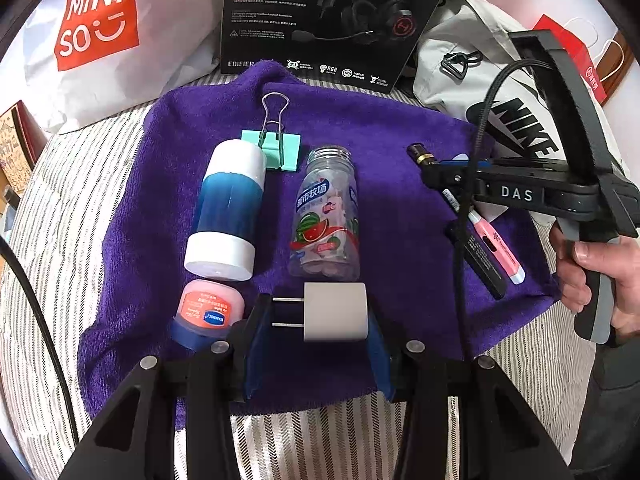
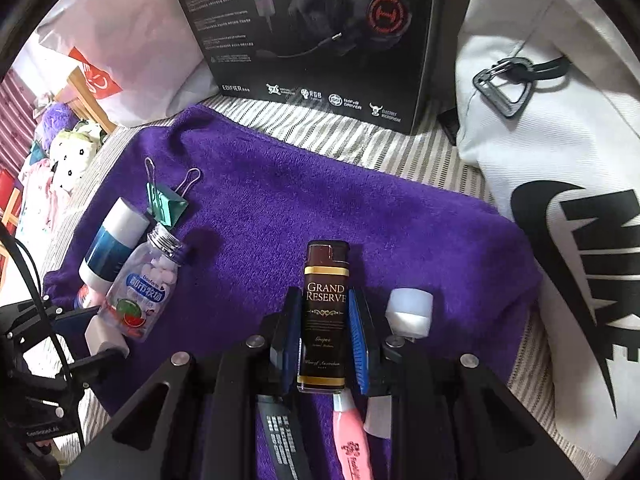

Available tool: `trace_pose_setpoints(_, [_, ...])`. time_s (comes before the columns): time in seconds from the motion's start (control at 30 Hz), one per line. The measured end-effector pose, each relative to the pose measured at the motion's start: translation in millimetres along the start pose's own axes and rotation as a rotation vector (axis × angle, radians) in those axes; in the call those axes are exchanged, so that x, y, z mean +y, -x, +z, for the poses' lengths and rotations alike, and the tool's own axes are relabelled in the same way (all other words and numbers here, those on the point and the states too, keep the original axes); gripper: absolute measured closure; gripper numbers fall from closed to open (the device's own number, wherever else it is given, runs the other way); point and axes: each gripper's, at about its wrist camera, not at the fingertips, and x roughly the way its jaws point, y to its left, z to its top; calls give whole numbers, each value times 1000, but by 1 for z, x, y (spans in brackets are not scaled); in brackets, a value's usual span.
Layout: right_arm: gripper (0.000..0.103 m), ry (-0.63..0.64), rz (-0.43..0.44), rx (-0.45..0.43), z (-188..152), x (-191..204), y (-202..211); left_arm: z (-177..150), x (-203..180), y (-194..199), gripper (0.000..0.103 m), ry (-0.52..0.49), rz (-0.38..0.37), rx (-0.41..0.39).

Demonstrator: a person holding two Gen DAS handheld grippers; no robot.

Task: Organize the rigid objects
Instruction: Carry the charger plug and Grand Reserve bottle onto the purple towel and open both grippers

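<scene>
My left gripper (image 1: 316, 314) is shut on a white wall plug adapter (image 1: 336, 312), its prongs pointing left, low over the purple towel (image 1: 380, 128). Beyond it lie a blue-and-white tube (image 1: 228, 208), a clear candy bottle (image 1: 326, 216), a mint binder clip (image 1: 276, 148) and a pink lip balm jar (image 1: 208, 308). My right gripper (image 2: 322, 320) is shut on a brown "Grand Reserve" lighter (image 2: 325, 312), above a pink pen (image 2: 352, 436) and a black stick (image 2: 280, 432). From the left wrist view that gripper (image 1: 432, 168) hovers at the towel's right side.
A black headset box (image 1: 332, 16) stands behind the towel, with a white Miniso bag (image 1: 100, 28) at its left and a white Nike bag (image 2: 560, 200) at its right. A white cap (image 2: 410, 310) lies right of the lighter. Striped cloth (image 1: 80, 184) surrounds the towel.
</scene>
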Motion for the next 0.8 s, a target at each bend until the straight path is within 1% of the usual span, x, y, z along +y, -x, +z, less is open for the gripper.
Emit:
trace_pose_setpoints(0.33, [79,20,-15,1,7,-1,-5,-1,2,-4,61,-3,-5,3])
trace_pose_setpoints(0.63, [79,52,-20,7,8,3,-6,1,-4,-7,61,-33,29,9])
trace_pose_setpoints(0.8, [78,46,4,14,3,-2,-2,4,-10,-11,61,-67,59,37])
